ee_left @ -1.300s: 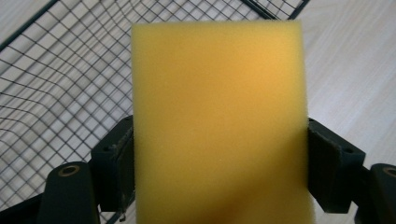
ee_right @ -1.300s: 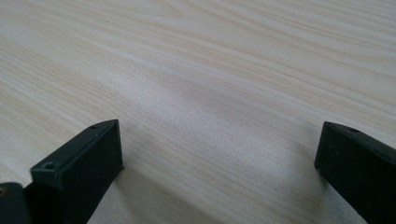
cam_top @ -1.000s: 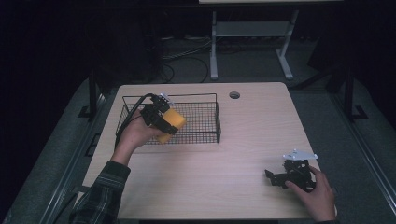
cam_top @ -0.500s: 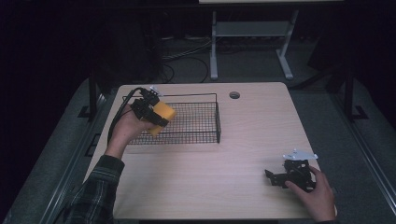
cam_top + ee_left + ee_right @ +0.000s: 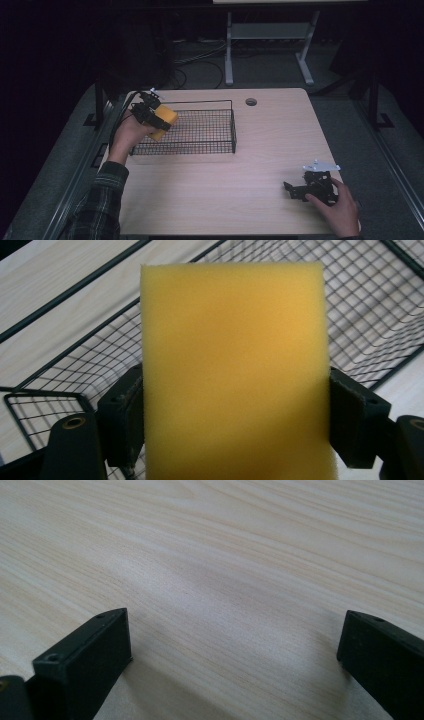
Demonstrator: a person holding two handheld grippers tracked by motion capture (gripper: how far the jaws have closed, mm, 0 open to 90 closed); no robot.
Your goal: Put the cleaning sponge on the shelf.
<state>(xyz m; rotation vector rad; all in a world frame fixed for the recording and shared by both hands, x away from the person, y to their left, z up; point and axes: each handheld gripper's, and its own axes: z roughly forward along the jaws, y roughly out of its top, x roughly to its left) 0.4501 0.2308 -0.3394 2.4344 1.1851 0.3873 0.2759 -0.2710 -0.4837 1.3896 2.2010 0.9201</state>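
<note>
the light wooden table (image 5: 250,165) takes up most of the high view, with a small round grommet hole (image 5: 251,102) near its far edge and dark floor and a pale metal stand (image 5: 265,45) beyond it. in the right gripper view the same pale wood grain (image 5: 225,555) runs under the jaws.

a black wire basket (image 5: 200,131) sits on the far left part of the table, low-walled and rectangular. in the left gripper view its mesh (image 5: 380,305) spreads behind and below the jaws.

the person's left forearm, in a plaid sleeve (image 5: 100,205), comes up from the bottom left, and the left hand (image 5: 127,137) holds the left gripper (image 5: 150,116) above the basket's left end. that gripper is clamped on a yellow sponge (image 5: 162,122); in the left gripper view the sponge (image 5: 232,370) stands between the two black jaws, which press on its two sides, and it hangs over the basket's mesh rather than resting in it.

the right hand (image 5: 337,212) rests near the table's front right corner, well apart from the basket, holding the right gripper (image 5: 295,190) low over the table, with its grey plate (image 5: 320,165) on top. in the right gripper view its jaws stand wide apart with nothing between them but bare wood.
</note>
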